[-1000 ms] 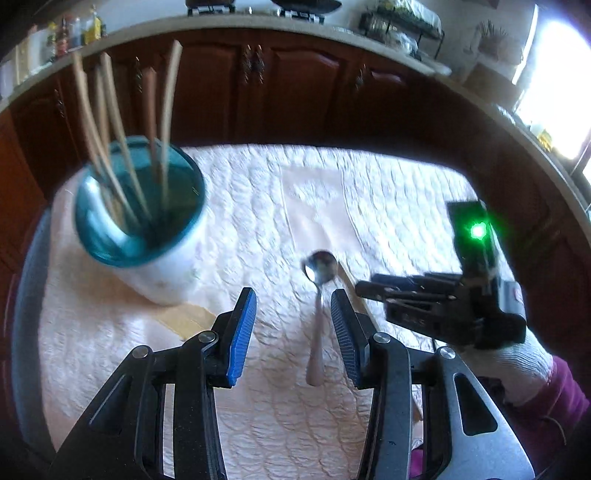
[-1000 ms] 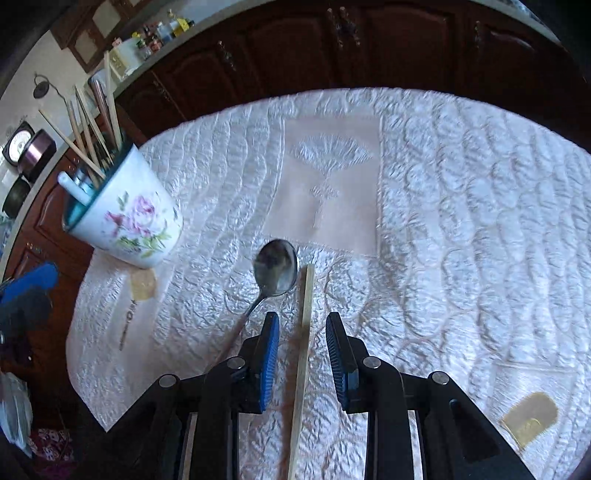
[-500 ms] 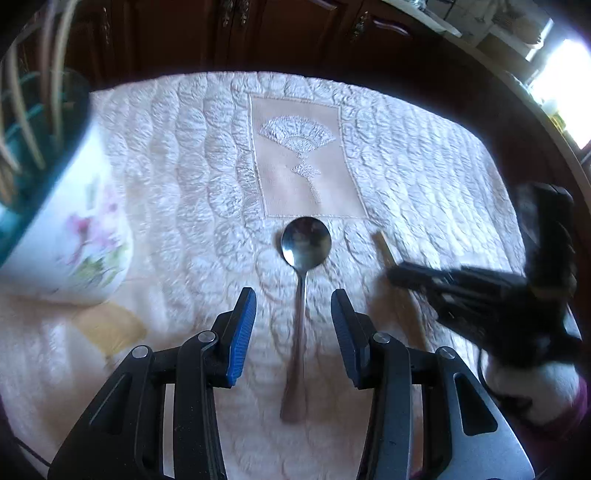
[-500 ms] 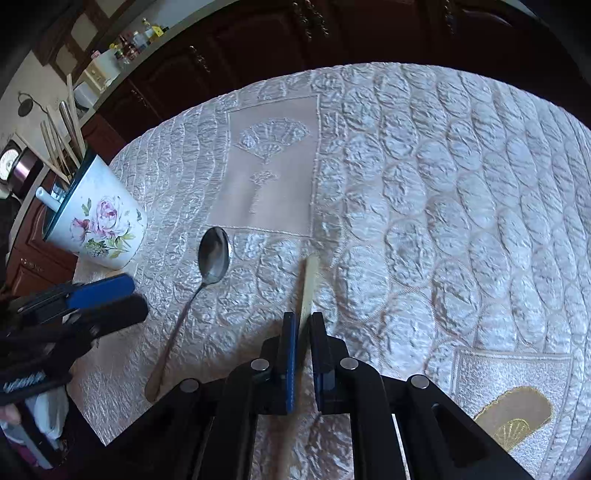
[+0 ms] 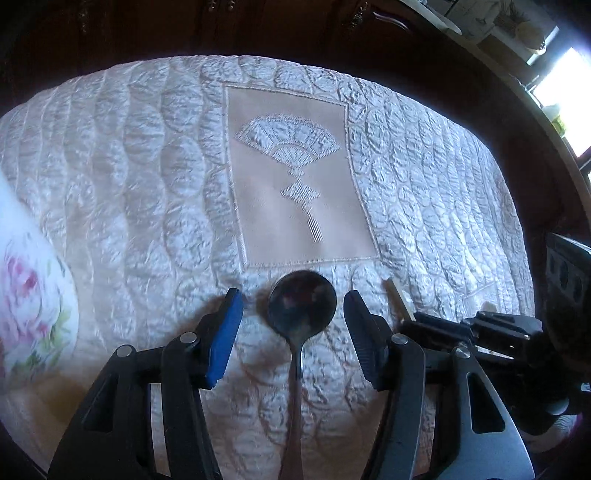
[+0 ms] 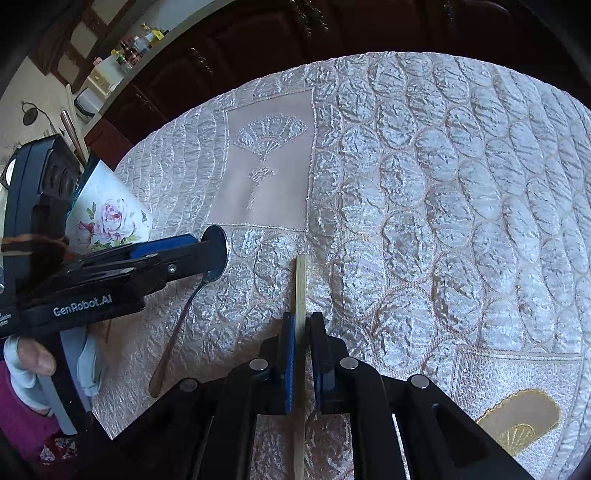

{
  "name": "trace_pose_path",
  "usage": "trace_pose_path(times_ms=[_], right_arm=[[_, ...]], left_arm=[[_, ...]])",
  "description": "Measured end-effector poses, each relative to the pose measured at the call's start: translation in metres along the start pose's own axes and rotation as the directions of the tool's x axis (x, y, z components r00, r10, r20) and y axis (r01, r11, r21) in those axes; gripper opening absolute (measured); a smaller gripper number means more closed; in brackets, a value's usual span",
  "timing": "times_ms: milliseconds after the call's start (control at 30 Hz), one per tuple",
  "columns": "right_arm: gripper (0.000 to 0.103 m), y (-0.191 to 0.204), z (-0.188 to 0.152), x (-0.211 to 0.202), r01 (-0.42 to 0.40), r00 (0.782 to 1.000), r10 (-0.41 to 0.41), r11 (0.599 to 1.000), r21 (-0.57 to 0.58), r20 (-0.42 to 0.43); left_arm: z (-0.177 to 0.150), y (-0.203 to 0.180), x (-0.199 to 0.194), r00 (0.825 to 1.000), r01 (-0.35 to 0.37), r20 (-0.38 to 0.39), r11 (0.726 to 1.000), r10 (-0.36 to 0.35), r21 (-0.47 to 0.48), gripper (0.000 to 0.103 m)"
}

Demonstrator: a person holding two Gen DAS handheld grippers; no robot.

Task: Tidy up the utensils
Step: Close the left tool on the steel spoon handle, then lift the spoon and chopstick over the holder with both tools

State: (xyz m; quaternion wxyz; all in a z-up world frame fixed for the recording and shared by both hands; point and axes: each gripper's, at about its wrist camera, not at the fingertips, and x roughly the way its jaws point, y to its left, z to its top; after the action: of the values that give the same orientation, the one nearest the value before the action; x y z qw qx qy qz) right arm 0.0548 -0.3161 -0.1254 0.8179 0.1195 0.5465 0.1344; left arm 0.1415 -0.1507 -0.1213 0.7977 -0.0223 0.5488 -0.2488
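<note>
A metal spoon (image 5: 301,308) lies on the quilted white cloth (image 5: 147,177), bowl away from me. My left gripper (image 5: 293,306) is open, its jaws low on either side of the spoon's bowl. It also shows in the right wrist view (image 6: 207,247), over the spoon (image 6: 173,332). My right gripper (image 6: 303,328) is shut on a wooden chopstick (image 6: 300,284) that lies on the cloth just right of the spoon. The chopstick's tip (image 5: 399,299) and the right gripper (image 5: 436,325) show in the left wrist view.
A floral cup (image 6: 107,218) with a teal inside holds several sticks and stands at the left; its side fills the left edge of the left wrist view (image 5: 33,314). Dark wooden cabinets (image 5: 258,29) run behind the table. A gold embroidered patch (image 6: 524,417) lies at the near right.
My left gripper has turned from the cup and come down around the spoon's bowl. My right gripper has closed on the chopstick.
</note>
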Motion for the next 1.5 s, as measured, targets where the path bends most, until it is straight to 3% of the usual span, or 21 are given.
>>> trace_pose_path(times_ms=[533, 600, 667, 767, 1033, 1200, 1500], right_arm=[[0.008, -0.009, 0.006, -0.004, -0.045, 0.998, 0.045, 0.999, 0.017, -0.042], [0.008, -0.011, 0.008, -0.004, -0.047, 0.998, 0.048, 0.999, 0.018, -0.042], [0.008, -0.011, 0.008, -0.004, -0.047, 0.998, 0.048, 0.999, 0.018, -0.042], [0.008, -0.01, 0.009, -0.002, -0.047, 0.998, 0.047, 0.999, 0.019, -0.042], [0.011, -0.004, 0.022, 0.007, -0.056, 0.998, 0.056, 0.998, 0.006, -0.041], [0.006, 0.006, 0.024, 0.005, -0.017, 0.999, 0.015, 0.999, -0.036, -0.034], [0.006, 0.041, 0.023, -0.031, -0.036, 0.997, 0.041, 0.996, -0.081, 0.062]], left_arm=[[0.0, -0.006, 0.005, 1.0, -0.009, -0.018, 0.991, 0.012, 0.13, 0.053], [0.0, -0.004, 0.004, 1.0, -0.009, -0.014, 0.992, 0.011, 0.13, 0.046], [0.0, -0.002, 0.004, 1.0, -0.012, -0.009, 0.992, 0.014, 0.129, 0.03], [0.001, -0.001, 0.005, 1.0, -0.007, -0.007, 0.992, 0.008, 0.126, 0.017], [-0.008, -0.021, 0.007, 1.0, -0.03, 0.004, 0.984, 0.03, 0.174, 0.011], [-0.015, -0.028, -0.002, 1.0, -0.022, 0.009, 0.98, 0.021, 0.195, 0.004], [-0.035, -0.009, -0.05, 0.997, -0.003, 0.073, 0.994, -0.005, 0.107, 0.001]])
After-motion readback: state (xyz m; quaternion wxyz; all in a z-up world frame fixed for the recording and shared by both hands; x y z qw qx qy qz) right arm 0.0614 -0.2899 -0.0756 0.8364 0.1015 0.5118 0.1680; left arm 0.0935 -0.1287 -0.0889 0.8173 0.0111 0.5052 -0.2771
